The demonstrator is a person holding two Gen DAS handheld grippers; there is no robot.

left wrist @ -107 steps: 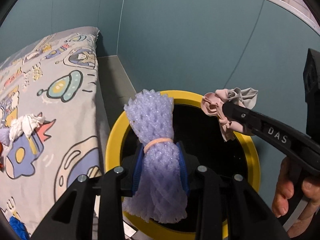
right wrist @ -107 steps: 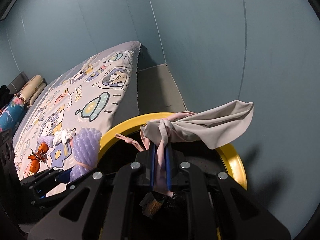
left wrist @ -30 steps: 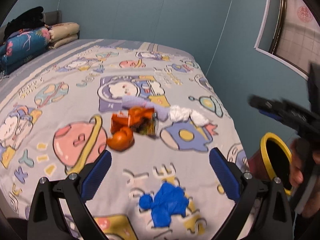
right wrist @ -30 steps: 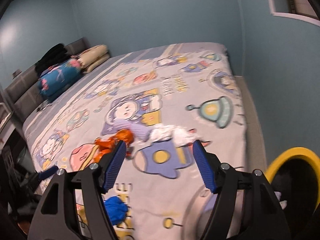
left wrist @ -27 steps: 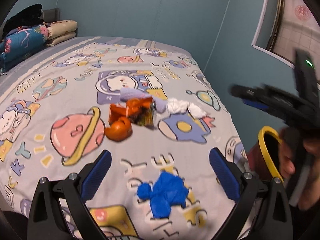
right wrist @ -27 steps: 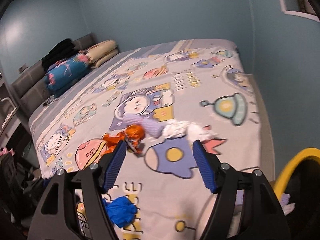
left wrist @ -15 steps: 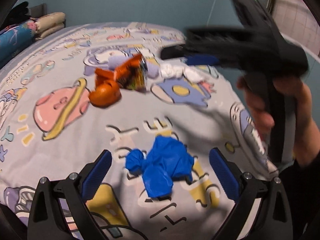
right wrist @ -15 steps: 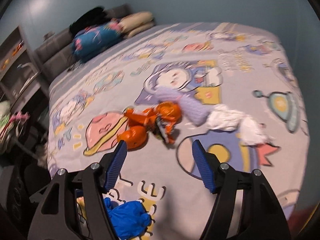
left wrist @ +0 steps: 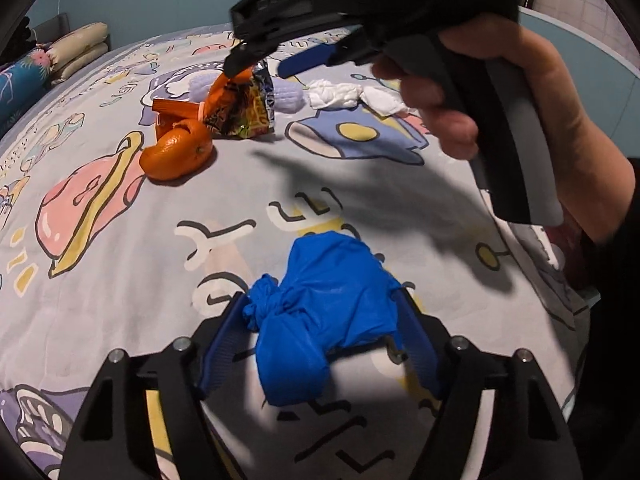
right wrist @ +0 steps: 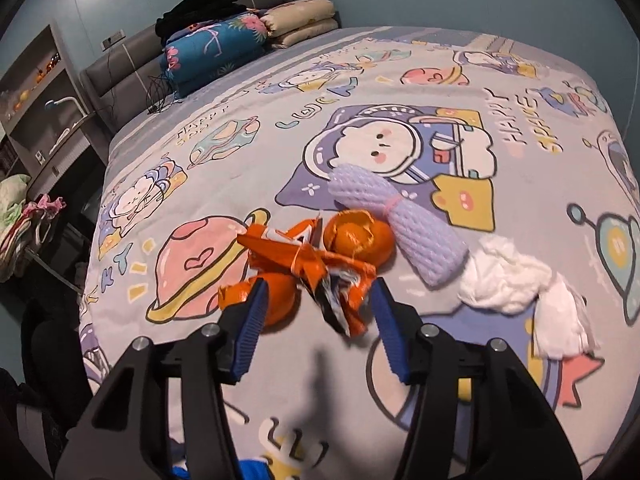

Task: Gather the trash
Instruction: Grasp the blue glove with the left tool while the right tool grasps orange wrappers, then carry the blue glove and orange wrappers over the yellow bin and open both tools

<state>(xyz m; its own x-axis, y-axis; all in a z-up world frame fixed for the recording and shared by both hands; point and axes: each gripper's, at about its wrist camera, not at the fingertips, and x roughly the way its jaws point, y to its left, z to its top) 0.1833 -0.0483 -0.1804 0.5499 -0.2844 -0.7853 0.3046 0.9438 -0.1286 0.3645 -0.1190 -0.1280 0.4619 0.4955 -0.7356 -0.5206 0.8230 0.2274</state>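
A crumpled blue glove (left wrist: 320, 308) lies on the cartoon-print bed sheet (left wrist: 120, 248) between the open fingers of my left gripper (left wrist: 324, 320), which sit on either side of it. My right gripper (right wrist: 318, 304) is open, its blue pads around a crumpled orange snack wrapper (right wrist: 320, 268). Orange peels (right wrist: 356, 240) lie beside the wrapper, one at the left pad (right wrist: 276, 292). A lilac foam net (right wrist: 392, 220) and white tissues (right wrist: 516, 284) lie to the right. In the left wrist view the right gripper (left wrist: 264, 62) hangs above the wrapper (left wrist: 244, 108) and a peel (left wrist: 176, 152).
Pillows and a folded blue quilt (right wrist: 216, 52) are stacked at the bed's head by a grey headboard (right wrist: 120, 60). Shelves (right wrist: 36, 92) and clothes (right wrist: 24, 216) stand left of the bed. The person's hand (left wrist: 500, 100) holds the right gripper over the sheet.
Both grippers have dropped close to the bed. The left fingers have narrowed around the blue glove. The right gripper has moved forward over the orange wrapper.
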